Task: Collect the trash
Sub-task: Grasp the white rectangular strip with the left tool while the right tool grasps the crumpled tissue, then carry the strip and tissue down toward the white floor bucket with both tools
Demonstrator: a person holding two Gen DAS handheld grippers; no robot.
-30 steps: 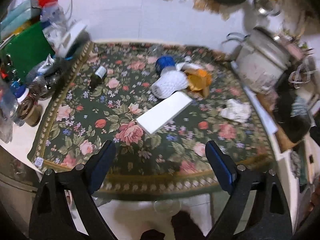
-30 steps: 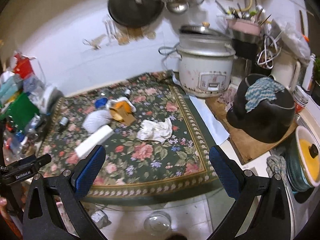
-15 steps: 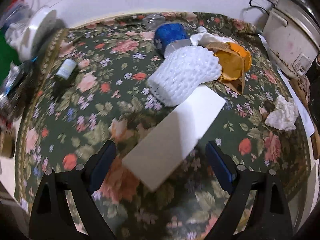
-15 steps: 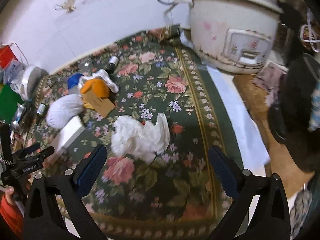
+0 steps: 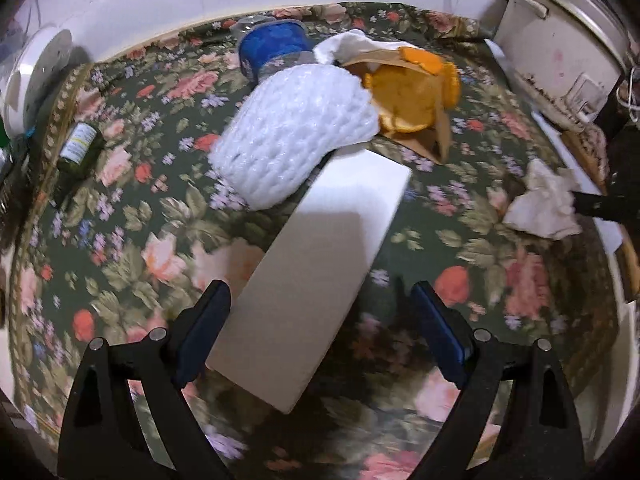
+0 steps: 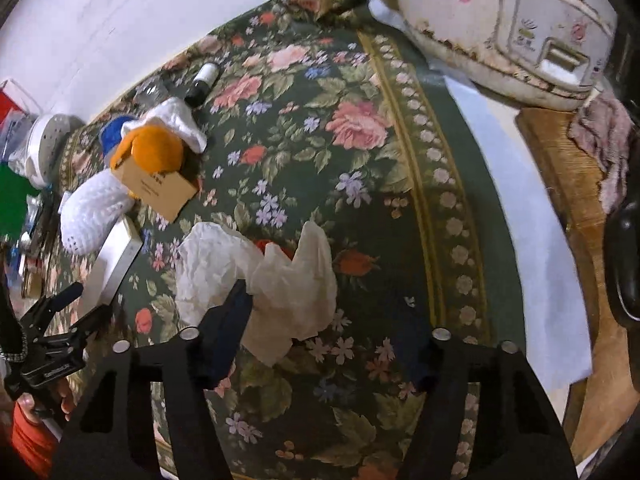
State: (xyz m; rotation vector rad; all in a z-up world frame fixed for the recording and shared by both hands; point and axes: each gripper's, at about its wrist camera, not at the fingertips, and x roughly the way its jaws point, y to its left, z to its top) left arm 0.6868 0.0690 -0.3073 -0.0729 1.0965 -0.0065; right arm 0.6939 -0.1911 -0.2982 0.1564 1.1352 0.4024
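A long white box (image 5: pixel 316 264) lies on the floral cloth (image 5: pixel 120 240). My left gripper (image 5: pixel 320 340) is open, its near end between the fingers, not touching. A white foam net (image 5: pixel 296 140), blue tub (image 5: pixel 274 46) and orange peel on brown card (image 5: pixel 412 96) lie behind it. A crumpled white tissue (image 6: pixel 276 280) lies in the right wrist view. My right gripper (image 6: pixel 328 340) is open around its near edge. The tissue also shows in the left wrist view (image 5: pixel 544 204). The box also shows in the right wrist view (image 6: pixel 112 268).
A white rice cooker (image 6: pixel 512 28) stands at the back right, beside a wooden board (image 6: pixel 580 200). A small dark bottle (image 5: pixel 78 146) lies at the left, another (image 6: pixel 204 82) at the back. A white round appliance (image 5: pixel 32 76) stands at the far left.
Both grippers have moved forward and down toward the cloth. The left one now straddles the box's near end; the right one has closed in on the tissue. Both stay open.
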